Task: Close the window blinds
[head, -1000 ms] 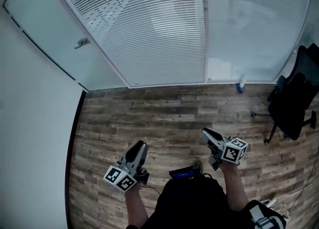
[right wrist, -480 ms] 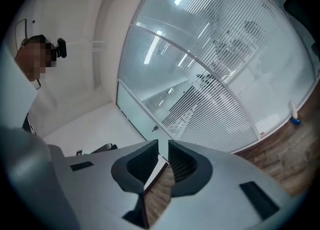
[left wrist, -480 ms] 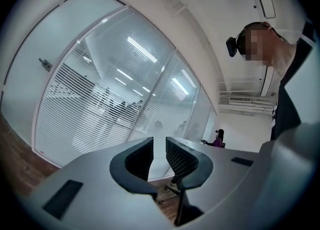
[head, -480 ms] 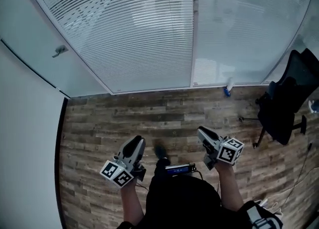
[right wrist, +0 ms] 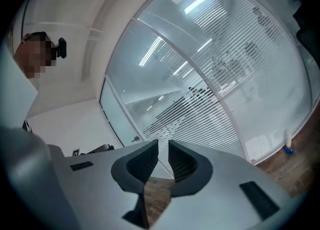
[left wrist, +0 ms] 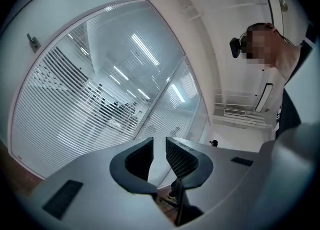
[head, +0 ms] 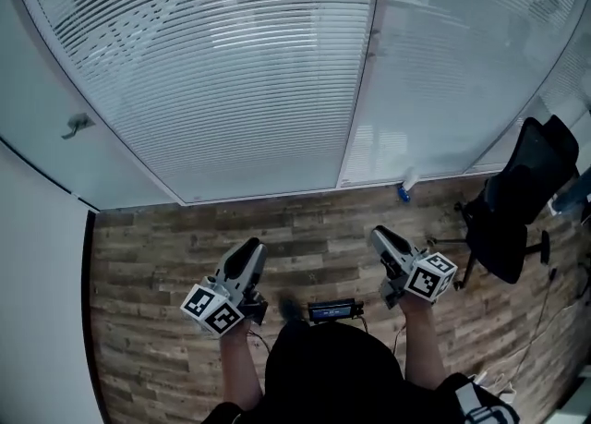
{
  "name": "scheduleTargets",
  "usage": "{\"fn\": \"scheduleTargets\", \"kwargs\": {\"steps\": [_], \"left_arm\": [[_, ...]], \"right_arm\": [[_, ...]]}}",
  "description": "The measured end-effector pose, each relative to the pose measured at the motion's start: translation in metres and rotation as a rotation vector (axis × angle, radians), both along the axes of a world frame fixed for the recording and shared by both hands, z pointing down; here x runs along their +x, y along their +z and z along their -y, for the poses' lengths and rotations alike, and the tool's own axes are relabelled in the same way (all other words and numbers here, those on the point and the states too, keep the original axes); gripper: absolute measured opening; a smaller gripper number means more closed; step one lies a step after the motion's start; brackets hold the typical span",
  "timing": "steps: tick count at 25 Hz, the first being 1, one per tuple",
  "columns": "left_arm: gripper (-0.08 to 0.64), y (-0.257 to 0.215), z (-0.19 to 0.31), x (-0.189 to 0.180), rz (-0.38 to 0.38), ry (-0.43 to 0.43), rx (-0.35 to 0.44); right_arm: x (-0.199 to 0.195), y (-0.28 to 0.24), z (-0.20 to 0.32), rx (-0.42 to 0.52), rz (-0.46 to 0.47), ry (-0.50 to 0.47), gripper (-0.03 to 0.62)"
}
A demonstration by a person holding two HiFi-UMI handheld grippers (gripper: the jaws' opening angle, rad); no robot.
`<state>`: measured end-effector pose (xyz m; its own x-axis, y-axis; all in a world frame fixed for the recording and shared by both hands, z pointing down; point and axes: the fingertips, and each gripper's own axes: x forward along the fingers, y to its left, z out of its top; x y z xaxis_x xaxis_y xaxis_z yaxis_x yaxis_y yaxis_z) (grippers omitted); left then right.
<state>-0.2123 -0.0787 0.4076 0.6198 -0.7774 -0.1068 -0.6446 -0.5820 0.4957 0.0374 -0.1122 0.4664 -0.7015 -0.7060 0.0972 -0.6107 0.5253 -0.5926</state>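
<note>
The window blinds (head: 231,71) hang behind a glass wall ahead; the left panel's slats are tilted so I see through them. The right panel (head: 462,62) looks whiter and more closed. In the left gripper view the blinds (left wrist: 85,98) fill the left side, and in the right gripper view the blinds (right wrist: 210,98) lie ahead. My left gripper (head: 251,248) is held low over the wood floor, well short of the glass, its jaws a narrow gap apart with nothing between them (left wrist: 159,141). My right gripper (head: 380,236) is level with it, shut and empty (right wrist: 163,144).
A black office chair (head: 512,210) stands at the right by the glass. A small blue-and-white bottle (head: 406,187) sits at the foot of the wall. A glass door with a handle (head: 74,124) is at the left. Cables (head: 545,321) trail at the lower right.
The glass wall and blinds have drawn closer, and the door handle has slid toward the left edge. Both grippers keep the same low pose and the same jaws.
</note>
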Motion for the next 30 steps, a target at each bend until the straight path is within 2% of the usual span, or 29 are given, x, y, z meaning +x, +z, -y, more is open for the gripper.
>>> {"fn": "scheduleTargets", "kwargs": {"steps": [5,9,13,16,22,25,30], "left_arm": [[0.072,0.011,0.047,-0.038,-0.025,0.005,-0.032],[0.072,0.017,0.079,-0.059,-0.029,0.013,-0.053],[0.072,0.016,0.101,-0.06,-0.025,0.019,-0.051],[0.072,0.015,0.123,-0.062,-0.01,0.013,-0.046],[0.072,0.002,0.199,-0.066,0.017,-0.046,-0.018],[0.072,-0.014,0.24,-0.06,0.046,-0.075,0.003],[0.072,-0.027,0.297,-0.045,0.076,-0.093,0.004]], "right_arm": [[-0.034,-0.003,0.05,0.013,-0.067,0.022,0.051],[-0.052,-0.008,0.084,0.031,-0.068,0.065,0.051],[-0.056,-0.012,0.107,0.063,-0.098,0.08,0.051],[-0.059,-0.012,0.14,0.105,-0.171,0.091,0.051],[-0.045,-0.02,0.244,0.189,-0.261,0.114,0.088],[-0.018,-0.036,0.3,0.247,-0.35,0.18,0.138],[0.03,-0.078,0.386,0.385,-0.601,0.369,0.147]]}}
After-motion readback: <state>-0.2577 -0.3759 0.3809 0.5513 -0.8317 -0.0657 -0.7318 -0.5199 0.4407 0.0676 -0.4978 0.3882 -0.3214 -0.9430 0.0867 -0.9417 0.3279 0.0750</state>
